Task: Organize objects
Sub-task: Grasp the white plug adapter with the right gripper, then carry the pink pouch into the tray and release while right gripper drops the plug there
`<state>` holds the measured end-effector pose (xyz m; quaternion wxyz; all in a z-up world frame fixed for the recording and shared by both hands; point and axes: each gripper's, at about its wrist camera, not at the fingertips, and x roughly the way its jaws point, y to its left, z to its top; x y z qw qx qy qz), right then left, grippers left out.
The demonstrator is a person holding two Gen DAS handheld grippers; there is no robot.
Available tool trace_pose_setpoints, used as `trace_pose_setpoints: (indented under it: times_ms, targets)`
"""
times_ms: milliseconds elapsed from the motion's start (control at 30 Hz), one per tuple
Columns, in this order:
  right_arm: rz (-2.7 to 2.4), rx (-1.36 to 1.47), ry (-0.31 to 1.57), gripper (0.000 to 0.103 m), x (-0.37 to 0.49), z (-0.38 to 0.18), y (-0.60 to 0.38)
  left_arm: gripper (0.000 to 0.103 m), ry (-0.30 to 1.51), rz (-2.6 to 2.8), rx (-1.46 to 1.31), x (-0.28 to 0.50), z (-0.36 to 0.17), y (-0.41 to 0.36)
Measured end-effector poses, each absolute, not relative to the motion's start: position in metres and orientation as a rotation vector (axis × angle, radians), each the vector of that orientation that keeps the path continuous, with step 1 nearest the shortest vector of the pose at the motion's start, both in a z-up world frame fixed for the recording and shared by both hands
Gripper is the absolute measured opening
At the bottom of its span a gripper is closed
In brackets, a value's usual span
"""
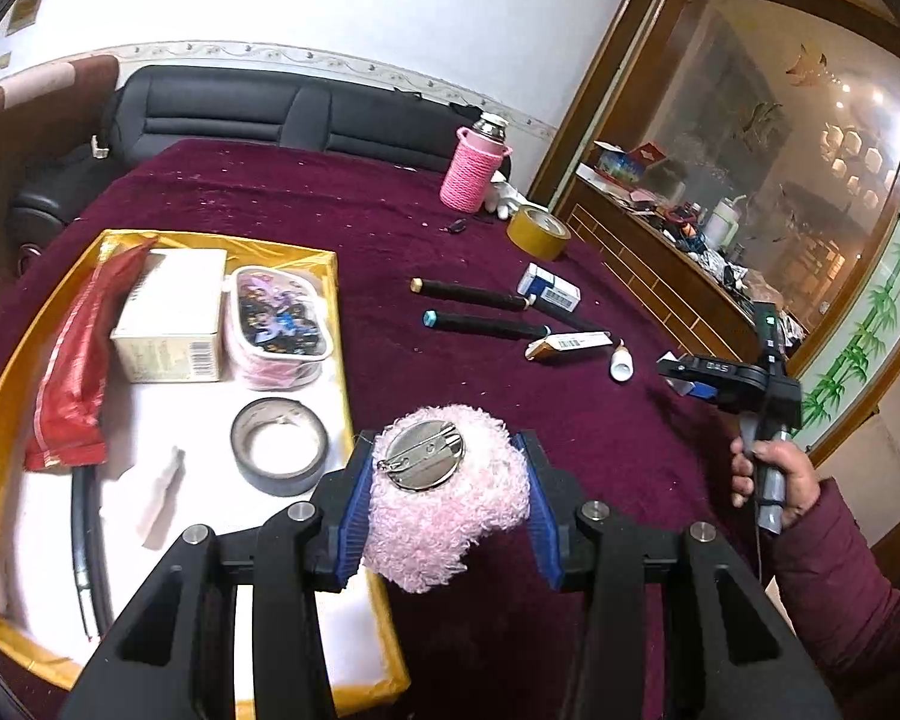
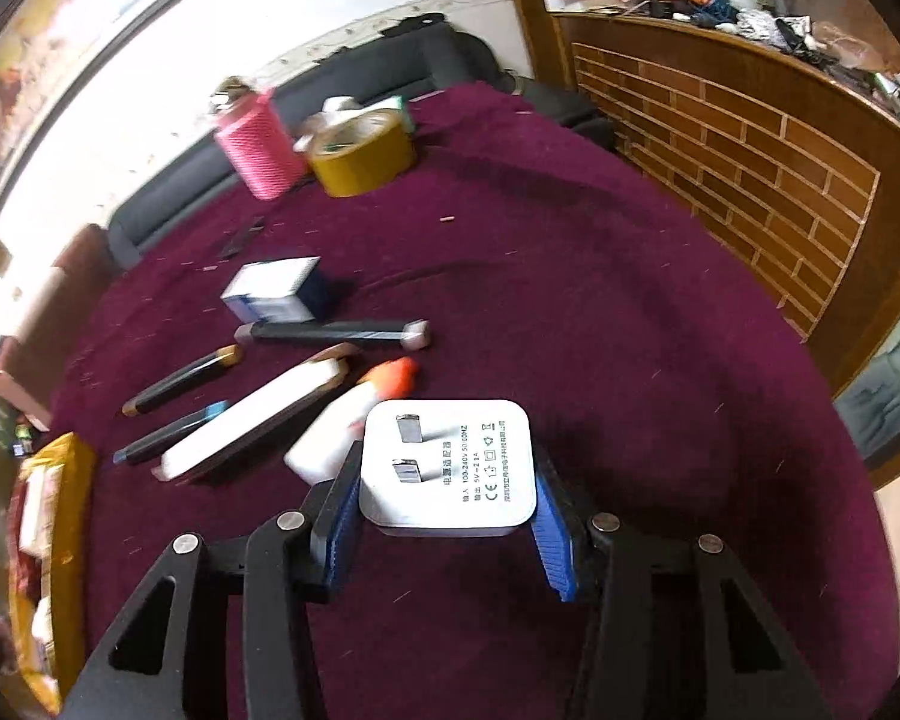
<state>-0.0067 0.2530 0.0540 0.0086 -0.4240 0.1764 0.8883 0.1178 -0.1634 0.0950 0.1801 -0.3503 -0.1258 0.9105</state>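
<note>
Clamped between the left gripper [image 1: 447, 492] pads, a fluffy pink brooch [image 1: 447, 489] is held beside the gold tray [image 1: 330, 258] at ten o'clock, seemingly for dropping in; a white charger [image 2: 447, 471] is gripped by the right gripper [image 2: 444, 501].

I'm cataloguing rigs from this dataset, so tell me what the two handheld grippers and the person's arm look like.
Both grippers are matte black plastic with angular, cut-out linkage arms and round silver pivot bolts. The left gripper and the right gripper carry ribbed blue finger pads. From outside, the right unit shows white markings on its black body, a grey handle and a thin dark cable. The hand is bare; the sleeve is padded maroon.
</note>
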Motion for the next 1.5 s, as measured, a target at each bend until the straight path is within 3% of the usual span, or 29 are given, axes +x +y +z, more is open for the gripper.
trace_pose_setpoints:
  times_ms: [367,567,1000,1300,1500]
  targets:
    - [3.082,-1.459,0.453,0.054,0.033,0.086,0.116,0.044,-0.426,2.699,-1.055,0.146,0.079,-0.219]
    - [3.226,-1.610,0.352,0.054,0.046,0.091,0.031,0.044,-0.376,2.798,-1.078,0.152,0.072,-0.246]
    - [3.360,-1.884,-0.029,0.055,0.070,0.072,-0.103,0.044,-0.211,2.795,-1.128,0.089,0.087,-0.267]
    - [3.356,-1.916,-0.411,0.055,0.081,0.055,-0.148,0.044,-0.292,2.629,-1.328,0.037,0.053,-0.266]
    - [3.322,-1.948,-0.547,0.055,0.083,0.038,-0.165,0.047,-0.272,2.594,-1.368,0.028,0.048,-0.258]
